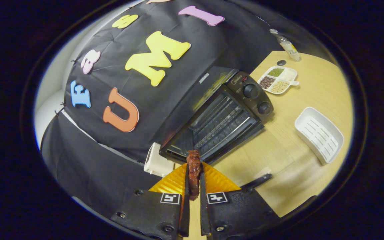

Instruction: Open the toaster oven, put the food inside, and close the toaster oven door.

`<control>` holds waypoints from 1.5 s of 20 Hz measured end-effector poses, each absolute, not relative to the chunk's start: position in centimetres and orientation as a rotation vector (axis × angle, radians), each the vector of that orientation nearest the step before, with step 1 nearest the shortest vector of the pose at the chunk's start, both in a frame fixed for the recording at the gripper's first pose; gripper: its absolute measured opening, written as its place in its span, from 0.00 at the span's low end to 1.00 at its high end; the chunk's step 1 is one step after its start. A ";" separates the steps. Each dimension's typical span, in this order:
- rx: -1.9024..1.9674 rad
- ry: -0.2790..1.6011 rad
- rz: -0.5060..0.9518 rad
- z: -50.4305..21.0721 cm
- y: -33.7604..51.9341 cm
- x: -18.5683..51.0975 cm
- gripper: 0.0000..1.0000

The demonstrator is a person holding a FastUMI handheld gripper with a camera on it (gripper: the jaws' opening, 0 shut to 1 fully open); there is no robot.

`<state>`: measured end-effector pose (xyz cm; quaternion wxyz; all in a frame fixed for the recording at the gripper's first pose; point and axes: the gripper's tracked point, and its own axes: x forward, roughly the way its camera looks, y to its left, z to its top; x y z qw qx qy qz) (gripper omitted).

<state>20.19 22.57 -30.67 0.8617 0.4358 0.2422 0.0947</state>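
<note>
A strip of reddish-brown, glazed-looking food (194, 173) is pinched between the two fingers (183, 213) of the gripper (193, 186), which press on it from both sides. Its long axis runs along the fingers, its far end pointing toward the toaster oven (222, 113) just ahead. The oven is dark, boxy metal, its door (238, 140) dropped open toward the food and a wire rack (222, 123) visible inside. Two round knobs (257, 98) sit on the oven's control panel; the brand mark above them is too small to read surely. Beside the oven, on the pale wood-grain bench (312, 90), lie a white ribbed rectangular tray (318, 135), a white divided dish (278, 80) of grains and seeds, and a small clear bottle (287, 45) whose label is unreadable. A cream-coloured boxy object (157, 161) stands by the oven's other side.
</note>
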 end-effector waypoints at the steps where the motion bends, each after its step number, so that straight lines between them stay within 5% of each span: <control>1: 0.934 0.488 0.192 -30.8 22.7 21.9 0.16; 13: 0.926 0.413 0.007 -35.9 21.4 35.9 0.17; 21: 0.853 0.446 -0.056 -38.1 21.5 36.6 0.23; 26: 0.672 0.477 -0.079 -38.1 19.7 35.8 0.57; 28: 0.611 0.473 -0.073 -37.5 19.3 35.2 0.79; 30: 0.570 0.468 -0.064 -36.7 18.9 34.0 0.82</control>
